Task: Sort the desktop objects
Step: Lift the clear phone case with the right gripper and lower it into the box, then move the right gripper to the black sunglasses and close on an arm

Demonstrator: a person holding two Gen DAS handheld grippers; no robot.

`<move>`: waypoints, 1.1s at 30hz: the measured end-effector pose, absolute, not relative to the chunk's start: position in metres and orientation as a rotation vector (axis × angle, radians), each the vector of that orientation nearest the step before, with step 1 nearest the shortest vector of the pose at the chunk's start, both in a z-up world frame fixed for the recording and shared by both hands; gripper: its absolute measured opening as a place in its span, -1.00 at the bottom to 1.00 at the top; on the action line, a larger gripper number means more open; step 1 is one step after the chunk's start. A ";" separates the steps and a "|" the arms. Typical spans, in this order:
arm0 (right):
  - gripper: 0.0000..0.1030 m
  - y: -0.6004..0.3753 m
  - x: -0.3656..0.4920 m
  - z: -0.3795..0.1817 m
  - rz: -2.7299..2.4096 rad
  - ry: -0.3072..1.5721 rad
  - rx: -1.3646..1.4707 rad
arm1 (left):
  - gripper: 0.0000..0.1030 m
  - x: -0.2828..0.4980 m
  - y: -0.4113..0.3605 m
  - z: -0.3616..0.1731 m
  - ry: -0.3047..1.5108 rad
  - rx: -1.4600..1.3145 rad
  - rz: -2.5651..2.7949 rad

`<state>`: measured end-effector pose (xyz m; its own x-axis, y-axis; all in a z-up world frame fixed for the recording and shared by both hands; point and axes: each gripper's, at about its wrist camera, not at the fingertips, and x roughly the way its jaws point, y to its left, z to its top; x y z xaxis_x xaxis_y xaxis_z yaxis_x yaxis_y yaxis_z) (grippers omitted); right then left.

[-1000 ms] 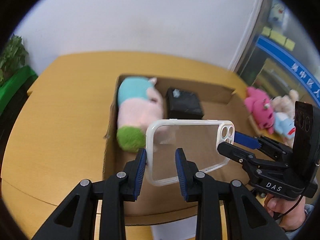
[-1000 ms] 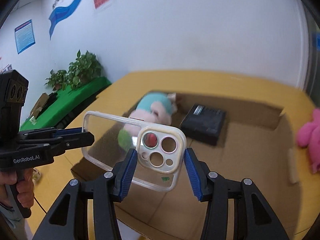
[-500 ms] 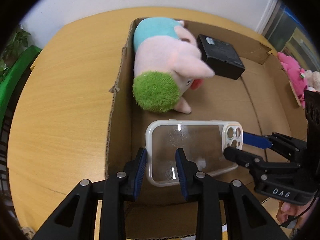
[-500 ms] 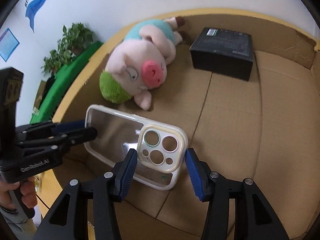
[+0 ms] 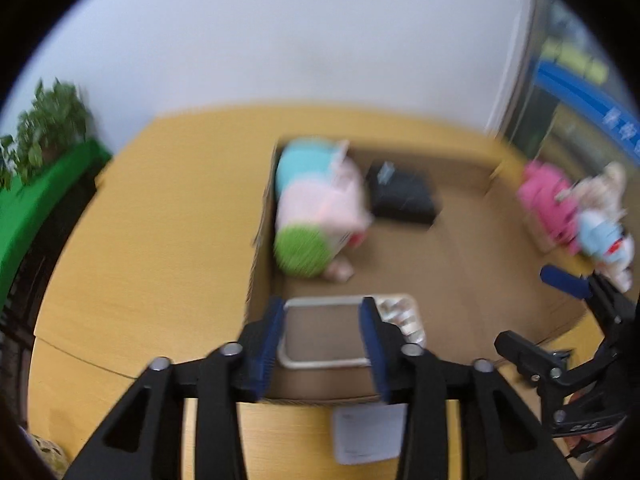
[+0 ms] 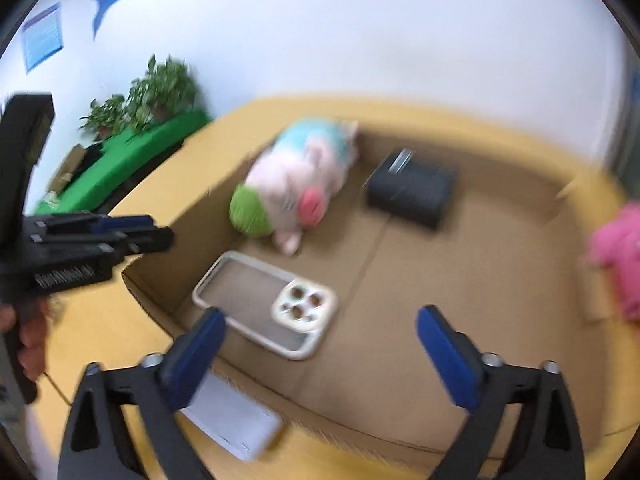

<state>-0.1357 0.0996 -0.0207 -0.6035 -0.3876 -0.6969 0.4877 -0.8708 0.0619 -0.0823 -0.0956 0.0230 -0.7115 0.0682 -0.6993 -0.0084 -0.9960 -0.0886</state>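
My phone case [image 6: 266,306] lies flat on the floor of the cardboard box [image 6: 460,304], lower left of centre in the right wrist view, close to the box's near-left corner wall. Bare cardboard stretches to its right; the plush pig [image 6: 296,186] and black box [image 6: 412,190] sit farther back. My right gripper [image 6: 320,354] stands wide apart above the near rim, holding nothing. My left gripper [image 5: 324,340] is also parted and empty. Half a second ago both held the case above the floor; now both have let go and pulled back.
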 end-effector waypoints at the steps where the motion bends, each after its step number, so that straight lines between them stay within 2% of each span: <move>1: 1.00 0.107 -0.123 -0.009 -2.485 0.203 0.951 | 0.29 -0.066 -0.087 0.036 -0.132 -1.065 2.888; 2: 1.00 0.116 -0.110 0.001 -2.515 0.202 0.911 | 0.58 -0.054 -0.080 0.044 -0.135 -0.973 2.902; 3: 1.00 0.123 -0.100 0.009 -2.520 0.177 0.901 | 0.59 -0.042 -0.070 0.051 -0.129 -0.879 2.913; 7: 1.00 0.149 -0.069 0.030 -2.560 0.069 0.851 | 0.59 -0.024 -0.036 0.063 -0.110 -0.742 2.927; 11: 1.00 0.168 -0.046 0.040 -2.627 0.103 0.835 | 0.59 -0.012 -0.023 0.061 -0.184 -0.720 2.870; 20: 1.00 0.192 -0.017 0.039 -2.658 0.102 0.827 | 0.59 0.000 0.009 0.053 -0.114 -0.755 2.876; 33: 1.00 0.223 -0.010 0.030 -2.623 0.112 0.822 | 0.59 0.016 0.020 0.039 -0.125 -0.814 2.826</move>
